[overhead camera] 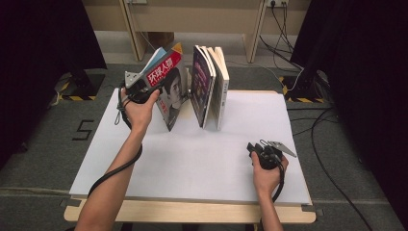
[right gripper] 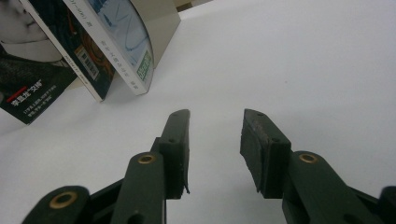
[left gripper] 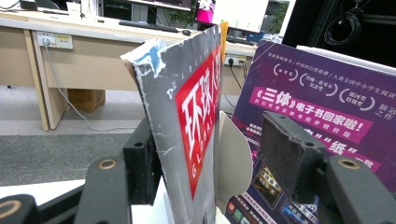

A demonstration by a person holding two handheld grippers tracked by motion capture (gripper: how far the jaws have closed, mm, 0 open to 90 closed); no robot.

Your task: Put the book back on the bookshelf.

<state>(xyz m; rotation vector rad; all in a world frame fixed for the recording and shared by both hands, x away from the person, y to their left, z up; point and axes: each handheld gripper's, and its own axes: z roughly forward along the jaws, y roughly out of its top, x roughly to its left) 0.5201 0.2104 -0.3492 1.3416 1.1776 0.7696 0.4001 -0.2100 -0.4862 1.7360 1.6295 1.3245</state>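
Left gripper (overhead camera: 150, 88) jaws standing wide around leaning red-banner magazine (left gripper: 191, 135), right gripper (right gripper: 214, 140) resting parted, holding nothing, on white table (overhead camera: 202, 159)

We recorded the left hand-held gripper (left gripper: 212, 154) with jaws parted around a grey magazine with a red title block (left gripper: 187, 130); the left pad touched its cover, the right stood apart. A purple-covered book (left gripper: 327, 107) stood just beside.

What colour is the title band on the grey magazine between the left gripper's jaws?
Red, with white characters, on the grey magazine; the left gripper view shows it best.
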